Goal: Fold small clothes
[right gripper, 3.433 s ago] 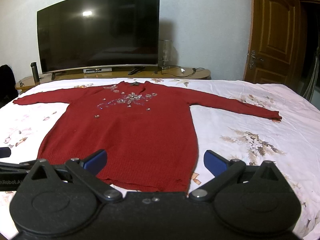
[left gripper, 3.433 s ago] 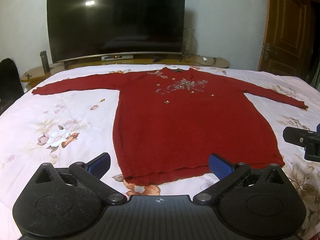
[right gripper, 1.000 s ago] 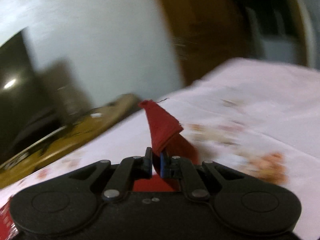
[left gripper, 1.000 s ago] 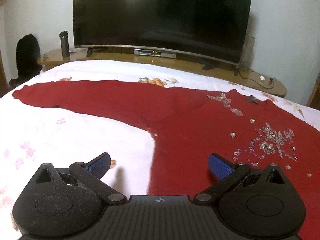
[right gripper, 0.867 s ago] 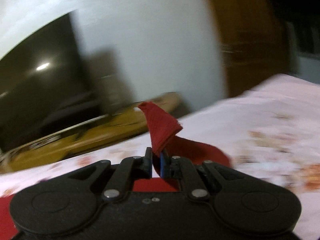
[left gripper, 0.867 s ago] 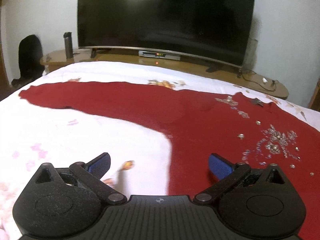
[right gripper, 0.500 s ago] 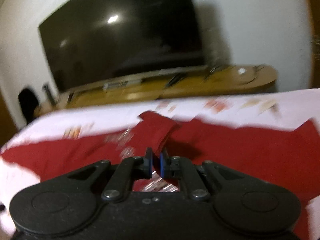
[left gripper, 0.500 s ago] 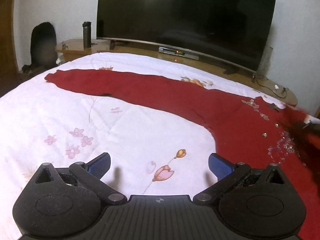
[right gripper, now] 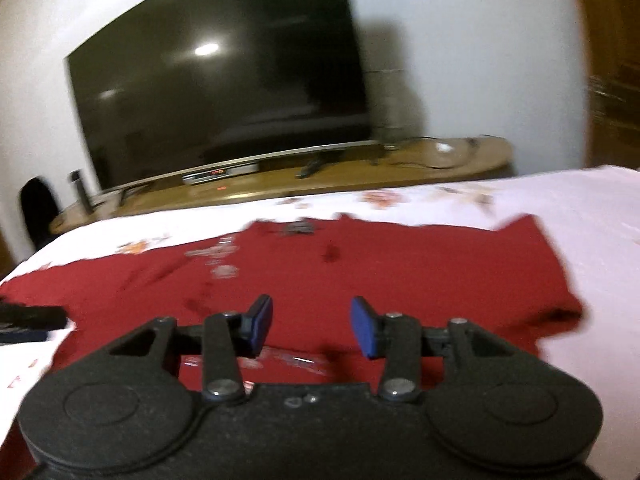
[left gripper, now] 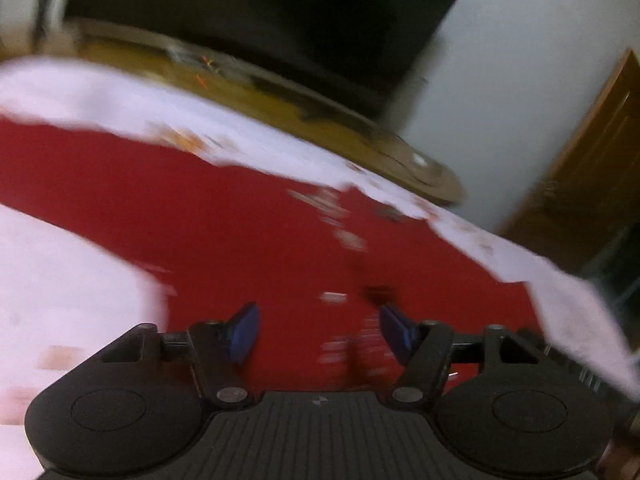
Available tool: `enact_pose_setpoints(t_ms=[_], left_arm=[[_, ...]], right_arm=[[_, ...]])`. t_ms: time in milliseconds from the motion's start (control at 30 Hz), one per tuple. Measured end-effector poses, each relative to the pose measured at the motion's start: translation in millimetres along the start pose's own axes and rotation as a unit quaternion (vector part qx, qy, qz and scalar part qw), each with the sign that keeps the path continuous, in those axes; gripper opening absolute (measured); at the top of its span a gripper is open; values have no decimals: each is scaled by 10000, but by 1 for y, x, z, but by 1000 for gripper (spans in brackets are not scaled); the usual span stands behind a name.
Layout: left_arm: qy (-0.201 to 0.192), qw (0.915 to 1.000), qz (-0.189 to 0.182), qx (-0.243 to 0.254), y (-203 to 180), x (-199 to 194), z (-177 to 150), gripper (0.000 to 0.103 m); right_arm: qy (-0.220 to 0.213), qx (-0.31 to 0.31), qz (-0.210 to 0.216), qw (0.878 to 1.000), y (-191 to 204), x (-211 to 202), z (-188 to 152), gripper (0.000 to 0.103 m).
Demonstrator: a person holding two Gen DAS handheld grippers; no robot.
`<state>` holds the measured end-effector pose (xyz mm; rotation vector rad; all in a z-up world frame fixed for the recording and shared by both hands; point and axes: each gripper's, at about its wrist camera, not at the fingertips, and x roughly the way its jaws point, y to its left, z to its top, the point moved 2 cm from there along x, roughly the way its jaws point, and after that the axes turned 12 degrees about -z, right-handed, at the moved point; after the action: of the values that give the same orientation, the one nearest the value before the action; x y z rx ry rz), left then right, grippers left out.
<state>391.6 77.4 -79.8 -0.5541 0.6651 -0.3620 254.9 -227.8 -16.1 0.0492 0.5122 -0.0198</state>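
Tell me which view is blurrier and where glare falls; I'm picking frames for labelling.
Left wrist view: heavy motion smear across the sweater and bedsheet, horizon tilted. Right wrist view: milder blur, lamp glare on the TV, edges bent by the fisheye lens.

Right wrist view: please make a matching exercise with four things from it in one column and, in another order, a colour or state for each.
Things:
1. sweater
2. television
3. right gripper
4. bed sheet

Descriptions:
A. open, holding nothing
B. red, lying on the bed
C. white with flower print
D. black, screen off

Pairs: 1-B, 2-D, 3-A, 4-C
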Motion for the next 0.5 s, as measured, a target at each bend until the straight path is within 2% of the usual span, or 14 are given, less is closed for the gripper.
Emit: enact_pose_setpoints(t_ms=[100,233,300,333,367,433,500], left_arm=[[303,9982,-387,-352,-9,45,5,66],[548,9951,-451,-686,-11,86,7,66],[518,9960,-320,-651,-13,100,6,48],[554,9967,-205,-550,-17,105,4,23],[596,9970,-99,-486,-18,109,6,3],[531,9974,-129,-463,-16,107,10,3],[321,9993,-84,-194,-20,95,18,3]], right_arm=[[74,213,-260,9994,-35,-5,-3,43],[184,398,-485,9979,-72,-14,-21,43],[257,501,-585,9967,-85,-18,-28,43],[277,555,-624,9961,-89,-16,-30,43],[295,618,-654,9955,-93,-15,-32,43],[332,731,-709,9942,-102,-13,-35,43],[364,764,-739,9937,-107,-11,-36,43]])
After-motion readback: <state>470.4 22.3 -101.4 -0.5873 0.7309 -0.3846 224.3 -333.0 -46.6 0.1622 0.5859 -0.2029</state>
